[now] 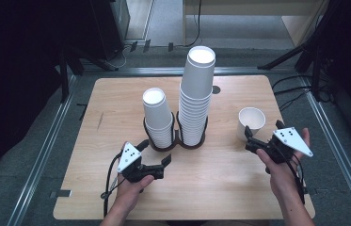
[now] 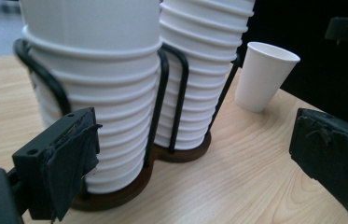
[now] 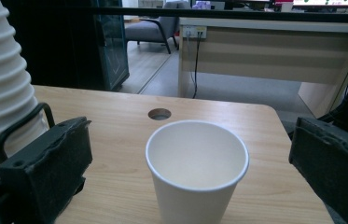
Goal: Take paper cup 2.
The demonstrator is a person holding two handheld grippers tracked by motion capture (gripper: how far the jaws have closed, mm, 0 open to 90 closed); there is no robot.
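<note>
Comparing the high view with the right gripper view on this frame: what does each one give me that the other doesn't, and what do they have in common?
High view alone: both hands, the left gripper with open jaws near the shorter cup stack, and the taller cup stack seen whole in the black double-ring holder.

Right gripper view alone: the room behind, with a desk and a chair.

Shared: the single upright, empty paper cup, the right gripper open with nothing pressed between its pads, the wooden table with its round hole, and part of the stacked cups.
</note>
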